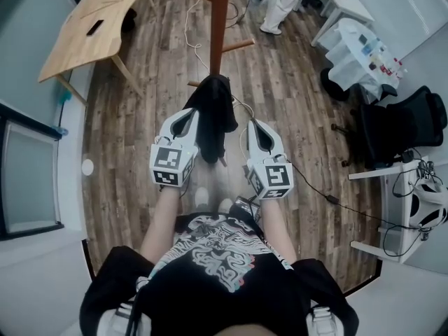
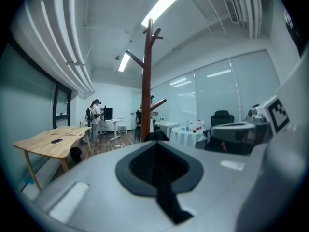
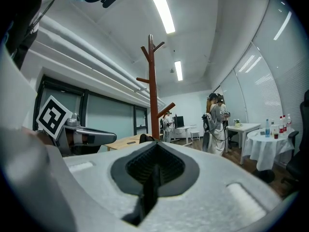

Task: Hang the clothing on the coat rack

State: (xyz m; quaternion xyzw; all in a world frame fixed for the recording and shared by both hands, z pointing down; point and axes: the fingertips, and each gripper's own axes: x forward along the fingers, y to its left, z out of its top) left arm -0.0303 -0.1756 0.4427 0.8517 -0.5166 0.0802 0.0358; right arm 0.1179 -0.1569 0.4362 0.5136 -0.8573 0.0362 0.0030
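A black garment (image 1: 213,114) hangs from a low peg of the wooden coat rack (image 1: 220,19), draped down between my two grippers. My left gripper (image 1: 187,115) is just left of the cloth and my right gripper (image 1: 253,127) just right of it. Both are shut, with nothing between the jaws. In the left gripper view the rack's pole (image 2: 146,81) rises straight ahead, and a dark tip of the garment (image 2: 155,135) peeks over the closed gripper (image 2: 155,145). In the right gripper view the rack (image 3: 153,91) stands ahead of the closed gripper (image 3: 155,150).
A light wooden table (image 1: 91,19) stands at the far left. A person (image 1: 280,5) stands beyond the rack. At the right are a white-clothed table (image 1: 357,47), a black office chair (image 1: 399,124) and a white desk (image 1: 392,215). Cables (image 1: 315,184) run over the plank floor.
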